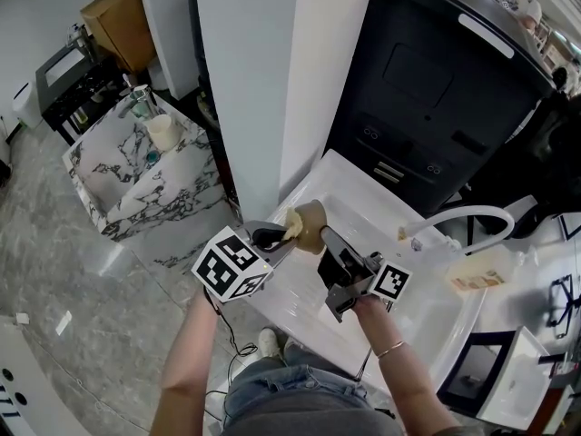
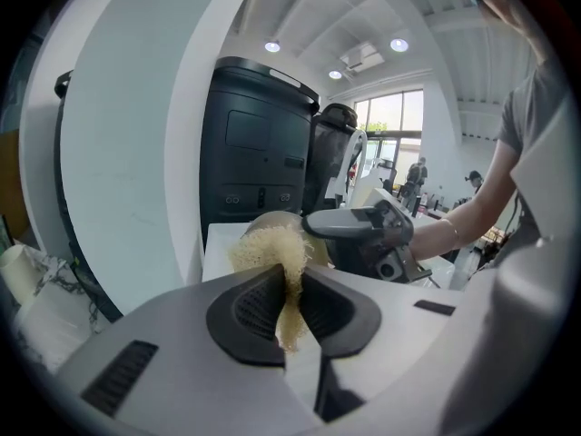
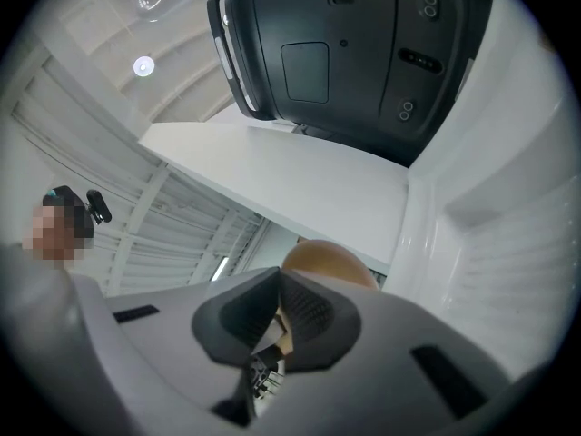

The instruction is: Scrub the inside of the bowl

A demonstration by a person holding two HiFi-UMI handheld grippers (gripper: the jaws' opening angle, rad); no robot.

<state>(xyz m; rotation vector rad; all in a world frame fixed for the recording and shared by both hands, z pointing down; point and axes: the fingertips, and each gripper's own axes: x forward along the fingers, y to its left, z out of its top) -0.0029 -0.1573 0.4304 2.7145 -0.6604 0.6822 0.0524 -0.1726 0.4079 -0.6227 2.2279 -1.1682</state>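
A tan bowl (image 1: 311, 226) is held up over the near-left corner of the white sink counter (image 1: 359, 198). My right gripper (image 1: 330, 246) is shut on its rim from the right; in the right gripper view the bowl's (image 3: 328, 263) rounded body bulges just past the closed jaws of that gripper (image 3: 280, 322). My left gripper (image 1: 272, 237) is shut on a pale yellow fibrous scrub pad (image 1: 292, 224), which presses against the bowl's left side. In the left gripper view the pad (image 2: 272, 251) fluffs out above the left gripper (image 2: 289, 294), with the right gripper (image 2: 368, 228) beyond. The bowl's inside is hidden.
A curved white faucet (image 1: 465, 216) rises at the sink's right, with a pale yellow block (image 1: 477, 276) near it. A black appliance (image 1: 436, 80) stands behind the counter, a white pillar (image 1: 259, 71) to its left. A marble-patterned basin (image 1: 136, 166) sits on the floor farther left.
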